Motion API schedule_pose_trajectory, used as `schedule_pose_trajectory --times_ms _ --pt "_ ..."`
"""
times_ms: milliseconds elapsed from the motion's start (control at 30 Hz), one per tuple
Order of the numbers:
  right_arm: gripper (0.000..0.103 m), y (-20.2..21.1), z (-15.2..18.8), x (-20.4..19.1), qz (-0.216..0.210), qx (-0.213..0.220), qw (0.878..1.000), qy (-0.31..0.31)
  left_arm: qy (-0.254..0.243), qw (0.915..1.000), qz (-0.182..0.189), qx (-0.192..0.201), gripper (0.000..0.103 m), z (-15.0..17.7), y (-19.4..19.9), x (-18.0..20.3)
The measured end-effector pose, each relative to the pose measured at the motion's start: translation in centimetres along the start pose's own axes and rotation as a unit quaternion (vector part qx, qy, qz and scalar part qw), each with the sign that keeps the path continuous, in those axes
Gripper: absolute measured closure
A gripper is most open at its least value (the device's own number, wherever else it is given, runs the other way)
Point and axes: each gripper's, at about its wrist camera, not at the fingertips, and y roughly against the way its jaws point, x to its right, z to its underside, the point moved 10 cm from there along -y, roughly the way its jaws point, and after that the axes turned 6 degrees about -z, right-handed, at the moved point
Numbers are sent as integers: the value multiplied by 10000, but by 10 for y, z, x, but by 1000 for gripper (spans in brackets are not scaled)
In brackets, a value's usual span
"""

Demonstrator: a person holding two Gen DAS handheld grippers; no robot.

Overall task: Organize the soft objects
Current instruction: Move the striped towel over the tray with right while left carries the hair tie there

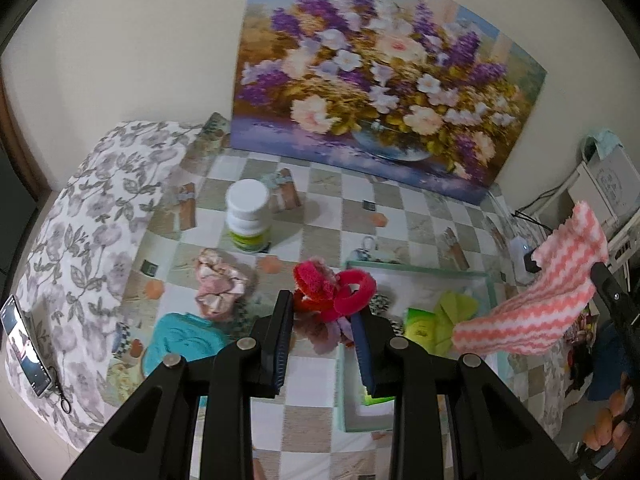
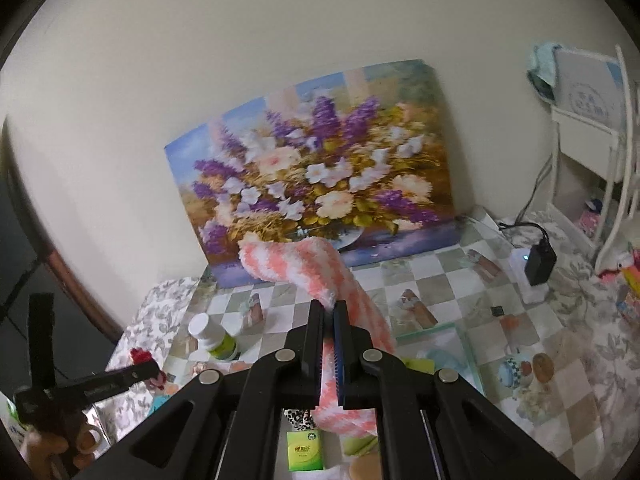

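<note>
Red scrunchies point(image 1: 334, 286), two; one pink-and-white striped cloth point(image 1: 532, 300).

No writing is legible; the green packet's point(image 2: 305, 451) logo is too blurred.

Domestic interior, lived-in room of a home. Indicators:

- Table point(image 1: 320, 420) against a plain cream wall point(image 1: 140, 40), covered with a checked oilcloth printed with teapots and fruit.
- Unframed flower painting point(image 1: 380, 92) standing on the table, leaning on the wall.
- Floral cloth point(image 1: 92, 216) draped at the table's left end, with a phone point(image 1: 24, 350) lying on it.
- White pill bottle point(image 1: 248, 216), scrunchie point(image 1: 218, 284) and tissue pack point(image 2: 305, 451) scattered on the table.
- Charger point(image 2: 541, 256) plugged in beside a white wire rack point(image 2: 616, 184) at the right.
- No benches, instruments or shop fittings visible.
</note>
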Motion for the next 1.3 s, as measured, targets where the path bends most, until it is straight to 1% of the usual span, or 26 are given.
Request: schedule_pose_trajectory --times_ms 300,500,600,700,867,933,1033,1200,1300 --pt "98 11 -6 28 -27 96 9995 -300 -253 9996 110 -94 73 11 -8 44" --pt "98 8 -2 37 -29 -24 9992 -402 -331 9992 84 -187 73 18 -17 48" --pt "98 -8 10 37 -109 -314 9985 -425 -294 9991 98 -299 73 23 -25 47" --pt "98 -34 32 39 -179 -770 9956 -496 -217 9988 101 -426 73 28 -34 43" --pt "98 -80 78 46 -268 -1560 9852 -657 -19 9984 -17 -562 73 33 -44 31" --pt "98 -93 93 51 -244 -1803 9808 -707 -9 9982 -55 -601 73 35 -48 30" --pt "96 -111 115 61 -132 -2171 9727 -808 -5 9975 -64 -707 73 39 -55 31" --pt "96 -128 144 78 215 -2674 9605 -738 -155 9952 -86 -957 73 52 -73 44" --pt "95 -132 154 87 335 -2847 9546 -811 -240 9931 -163 -1138 73 63 -86 50"
